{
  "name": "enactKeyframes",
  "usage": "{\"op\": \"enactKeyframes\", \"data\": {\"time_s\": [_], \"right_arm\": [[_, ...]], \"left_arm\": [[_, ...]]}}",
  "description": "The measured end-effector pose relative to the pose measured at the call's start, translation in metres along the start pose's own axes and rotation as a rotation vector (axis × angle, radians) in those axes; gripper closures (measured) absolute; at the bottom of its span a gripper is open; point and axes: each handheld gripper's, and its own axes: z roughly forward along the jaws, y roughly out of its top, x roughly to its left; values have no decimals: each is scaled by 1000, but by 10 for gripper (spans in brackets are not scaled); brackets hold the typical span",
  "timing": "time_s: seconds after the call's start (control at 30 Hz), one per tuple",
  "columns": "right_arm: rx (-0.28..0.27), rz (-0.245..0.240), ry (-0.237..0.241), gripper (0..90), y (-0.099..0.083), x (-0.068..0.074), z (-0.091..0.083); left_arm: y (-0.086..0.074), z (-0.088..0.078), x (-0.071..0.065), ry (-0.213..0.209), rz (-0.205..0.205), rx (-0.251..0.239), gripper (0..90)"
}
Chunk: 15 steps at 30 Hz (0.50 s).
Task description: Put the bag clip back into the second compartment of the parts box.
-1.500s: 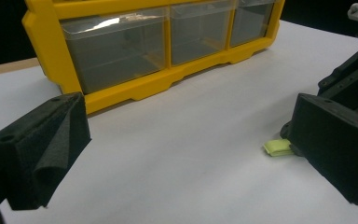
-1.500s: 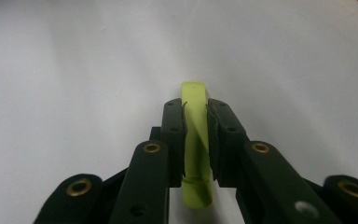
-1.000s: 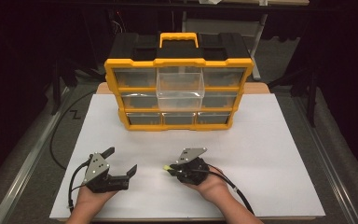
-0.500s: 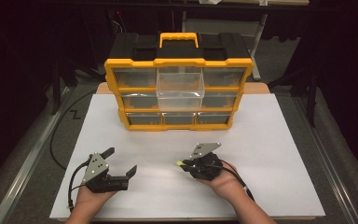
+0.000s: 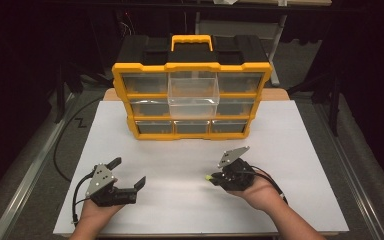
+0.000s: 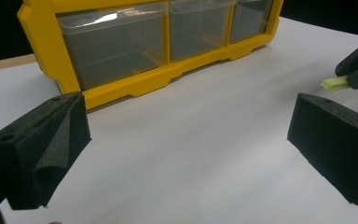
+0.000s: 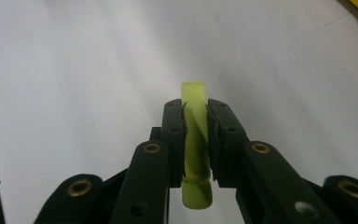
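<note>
Since a second ago the right gripper (image 5: pixel 215 178) has drifted rightward, pinching a yellow-green strip (image 7: pixel 196 140); left gripper (image 5: pixel 130 175) rests spread. Ahead stands the organizer (image 5: pixel 192 134): carry the strip level toward its pulled-out clear drawer (image 5: pixel 193 95).

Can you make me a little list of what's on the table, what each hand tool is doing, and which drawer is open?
table: white board
box: yellow and black drawer organizer at the far side
open drawer: clear top middle drawer, pulled out
right gripper: shut on a yellow-green strip, held above the board
left gripper: fingers wide apart, nothing between them
strip's look: thin, flat, sticking out past the fingers
</note>
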Motion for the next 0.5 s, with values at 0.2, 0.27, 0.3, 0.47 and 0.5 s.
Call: {"op": "enactKeyframes", "data": {"time_s": [0.2,0.27,0.3,0.47,0.5], "right_arm": [[62,-6,19,791,2,-6,-15],[81,-4,25,791,4,-8,-21],[90,-2,37,791,5,-10,-27],[118,-14,43,791,11,-14,-42],[118,-14,43,791,11,-14,-42]], "left_arm": [[0,0,-2,-10,9,3,4],[0,0,-2,-14,9,1,4],[0,0,-2,-17,9,-3,4],[0,0,-3,-23,13,-15,4],[1,0,-3,-24,14,-16,4]]}}
